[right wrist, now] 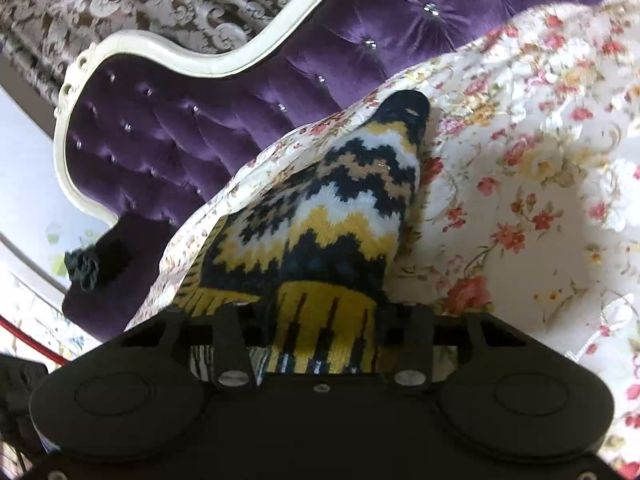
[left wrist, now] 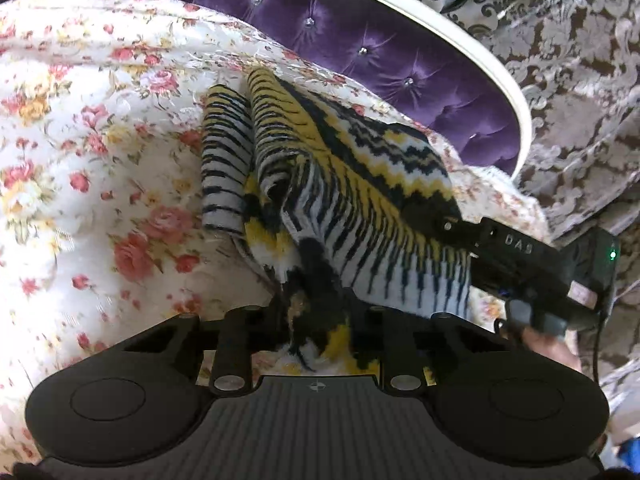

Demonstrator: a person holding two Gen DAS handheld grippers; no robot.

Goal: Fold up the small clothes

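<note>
A small knitted garment (left wrist: 360, 168) with yellow, black and white zigzags and stripes lies bunched on a floral bedspread (left wrist: 100, 160). One end of it rises into my left gripper (left wrist: 316, 320), which is shut on a gathered fold; the cloth hides the fingertips. My right gripper (left wrist: 460, 232) comes in from the right and pinches the garment's other edge. In the right wrist view the garment (right wrist: 332, 208) peaks like a tent away from my right gripper (right wrist: 324, 320), whose jaws are shut on its striped hem. A sleeve-like striped part hangs at the left in the left wrist view.
A purple tufted headboard (left wrist: 380, 52) with a cream frame (right wrist: 224, 60) runs behind the bed. Brown and silver patterned fabric (left wrist: 572, 80) hangs beyond it. A person's hand (left wrist: 552, 344) holds the right gripper's handle. The bedspread (right wrist: 540, 160) stretches widely around the garment.
</note>
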